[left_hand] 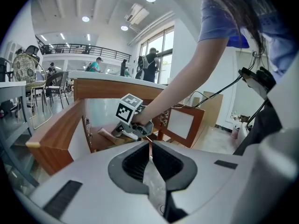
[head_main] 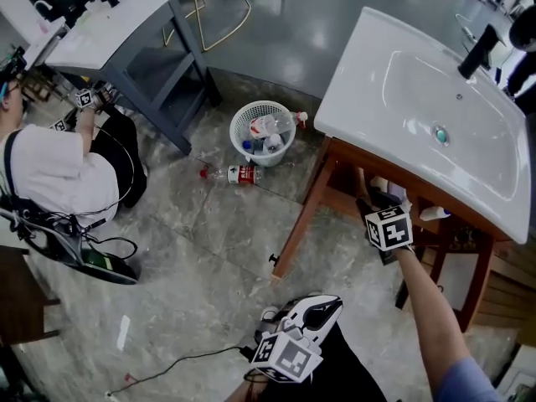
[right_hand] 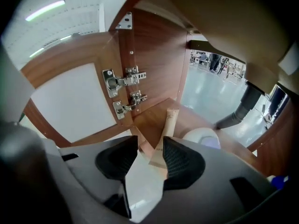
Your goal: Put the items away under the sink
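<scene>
Right claw (right_hand: 150, 154) released, I'm stretching my arm (head_main: 429, 301) under the sink (head_main: 402, 99) at frame right, over a tube (right_hand: 167, 125); left claw (left_hand: 150, 146) is hanging clenched, empty, bottom centre.

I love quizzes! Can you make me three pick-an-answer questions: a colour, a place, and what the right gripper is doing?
1. What colour is the waste basket? A red B white C black
2. Where is the red-label bottle? A in the sink B on the floor beside the basket C on a table
3. The right gripper has its jaws: A shut on a bottle B shut empty C apart
Answers: B, its wall is white; B, it lies beside the basket; C, the pads stand apart, a tube on the shelf showing between them.
</scene>
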Available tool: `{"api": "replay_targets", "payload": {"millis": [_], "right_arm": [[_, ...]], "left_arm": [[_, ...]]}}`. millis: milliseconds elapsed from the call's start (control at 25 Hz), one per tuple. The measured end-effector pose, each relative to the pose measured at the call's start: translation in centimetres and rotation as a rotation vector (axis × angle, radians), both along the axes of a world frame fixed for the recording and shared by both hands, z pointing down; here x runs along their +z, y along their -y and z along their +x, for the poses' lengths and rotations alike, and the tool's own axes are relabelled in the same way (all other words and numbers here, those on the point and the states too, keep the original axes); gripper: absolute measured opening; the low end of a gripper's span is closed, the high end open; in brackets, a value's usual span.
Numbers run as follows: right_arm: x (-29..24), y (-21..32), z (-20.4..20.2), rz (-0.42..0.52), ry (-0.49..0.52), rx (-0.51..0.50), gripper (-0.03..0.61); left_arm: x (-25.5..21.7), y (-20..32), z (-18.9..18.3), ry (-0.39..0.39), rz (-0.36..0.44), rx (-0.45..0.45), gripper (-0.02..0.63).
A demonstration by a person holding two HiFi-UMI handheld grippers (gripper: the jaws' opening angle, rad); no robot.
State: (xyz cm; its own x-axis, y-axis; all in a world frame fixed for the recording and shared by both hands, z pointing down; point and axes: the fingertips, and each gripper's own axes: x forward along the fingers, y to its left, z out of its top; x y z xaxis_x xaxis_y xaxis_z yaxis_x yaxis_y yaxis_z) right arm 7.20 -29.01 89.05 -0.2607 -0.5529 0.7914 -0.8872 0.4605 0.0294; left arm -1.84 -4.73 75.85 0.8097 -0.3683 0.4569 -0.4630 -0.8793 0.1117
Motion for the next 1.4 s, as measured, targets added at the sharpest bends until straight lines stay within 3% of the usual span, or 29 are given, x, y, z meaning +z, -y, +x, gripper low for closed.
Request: {"api": "replay_targets", "payload": {"millis": [280, 560, 960, 1400], "right_arm": [[-4.9, -4.2, -1.5, 0.022, 0.066, 0.011, 0.131], [-9.5, -10.7, -1.0, 0.008, 0.141, 0.094, 0.106], [-20.1, -14.9, -3.2, 0.106, 0.302, 0.151, 0.083], [-31.8, -20.6, -7.3, 0.159, 0.382, 0.074, 0.08]], "left_arm": [[-2.8, -1.3, -2.4, -0.002, -0.029, -0.046, 0.018], [-7.0, -2.0, -4.5, -0.007, -0.035, -0.072, 0.018], [-11.4, -2.1, -7.7, 0.006, -0.005, -0.083, 0.018], [-16.2, -3.1, -9.9, -0.024, 0.0, -0.144, 0.018]]}}
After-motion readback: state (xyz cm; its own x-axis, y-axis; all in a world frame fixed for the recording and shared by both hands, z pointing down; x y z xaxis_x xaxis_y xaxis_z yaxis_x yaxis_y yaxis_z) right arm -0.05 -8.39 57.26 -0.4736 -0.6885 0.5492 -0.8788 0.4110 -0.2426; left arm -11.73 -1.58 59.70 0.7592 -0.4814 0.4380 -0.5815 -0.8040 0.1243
